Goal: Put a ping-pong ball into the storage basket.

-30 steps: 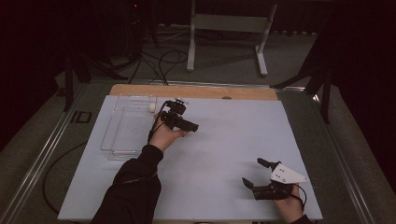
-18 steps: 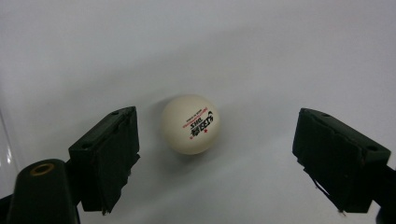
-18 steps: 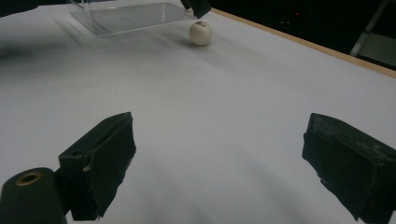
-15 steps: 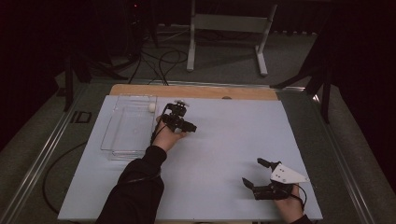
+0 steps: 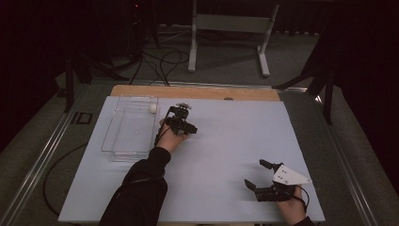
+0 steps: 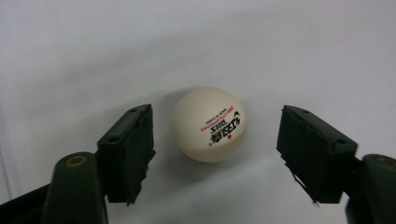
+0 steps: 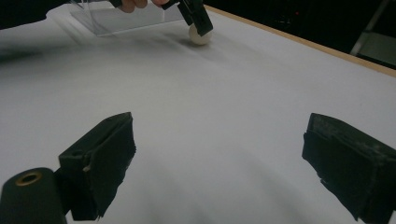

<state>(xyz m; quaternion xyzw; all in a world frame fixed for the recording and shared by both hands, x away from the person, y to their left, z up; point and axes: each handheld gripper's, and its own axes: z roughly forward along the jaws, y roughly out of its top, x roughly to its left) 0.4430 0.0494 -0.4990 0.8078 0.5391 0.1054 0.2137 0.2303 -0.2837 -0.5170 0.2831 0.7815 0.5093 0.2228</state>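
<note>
One ball (image 5: 153, 108) sits in my tray (image 5: 115, 141); my spread left gripper (image 6: 215, 154) brackets a second ball (image 6: 209, 124), ungrasped; right gripper (image 7: 219, 163) idles spread.

Left gripper (image 5: 184, 113) beside clear tray (image 5: 123, 146), right gripper (image 5: 256, 176) near edge

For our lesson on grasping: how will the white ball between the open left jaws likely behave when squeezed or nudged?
The ping-pong ball is round and lies free on the flat sheet, so it probably rolls off. Its smooth shell may slip from the left gripper. It looks light.
</note>
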